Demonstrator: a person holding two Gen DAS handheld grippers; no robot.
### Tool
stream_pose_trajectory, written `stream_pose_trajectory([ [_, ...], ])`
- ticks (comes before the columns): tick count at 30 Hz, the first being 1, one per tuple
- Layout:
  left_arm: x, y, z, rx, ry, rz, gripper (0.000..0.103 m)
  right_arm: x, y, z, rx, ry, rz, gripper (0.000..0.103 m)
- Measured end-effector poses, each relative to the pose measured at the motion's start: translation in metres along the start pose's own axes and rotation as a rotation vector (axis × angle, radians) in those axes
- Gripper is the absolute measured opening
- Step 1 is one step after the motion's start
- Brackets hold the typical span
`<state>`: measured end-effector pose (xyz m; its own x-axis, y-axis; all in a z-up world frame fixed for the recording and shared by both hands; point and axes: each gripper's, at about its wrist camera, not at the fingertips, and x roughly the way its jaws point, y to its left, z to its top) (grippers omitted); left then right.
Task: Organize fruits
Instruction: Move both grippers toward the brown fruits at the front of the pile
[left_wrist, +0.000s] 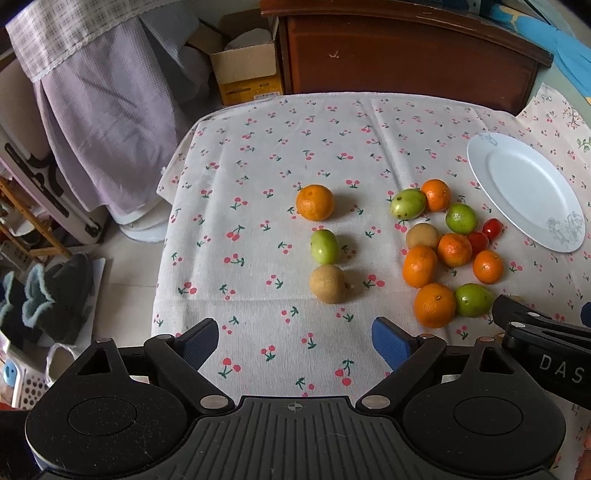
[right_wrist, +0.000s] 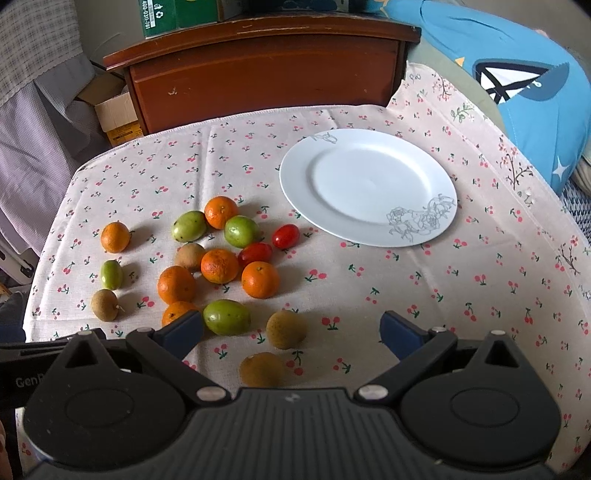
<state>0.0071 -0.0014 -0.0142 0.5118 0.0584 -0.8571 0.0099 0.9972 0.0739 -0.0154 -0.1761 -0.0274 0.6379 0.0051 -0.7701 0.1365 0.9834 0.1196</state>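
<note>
One green box (right_wrist: 162, 16) reads "400-0311761" (recycling mark beside it).

I see the surface draped in a matt woven cloth (right_wrist: 369, 332) with a fine ribbed weave and printed cherries. The plate (right_wrist: 369, 147) looks like smooth, glossy glazed ceramic. The cherry tomatoes (right_wrist: 285, 236) shine; the oranges (right_wrist: 260, 279) have a dimpled, faintly glossy peel. My left tool (left_wrist: 295, 345) is matt black plastic with textured blue pads and small metal pins. Behind, the cabinet (right_wrist: 266, 74) is varnished wood.
</note>
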Motion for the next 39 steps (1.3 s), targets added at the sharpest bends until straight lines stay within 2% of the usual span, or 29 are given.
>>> stream_pose_trajectory([
  [39, -0.0070, 0.0015, -0.0060, -0.014, -0.010, 0.017, 0.091, -0.0071, 0.0001, -0.0032, -0.012, 0.003, -0.014, 0.101],
])
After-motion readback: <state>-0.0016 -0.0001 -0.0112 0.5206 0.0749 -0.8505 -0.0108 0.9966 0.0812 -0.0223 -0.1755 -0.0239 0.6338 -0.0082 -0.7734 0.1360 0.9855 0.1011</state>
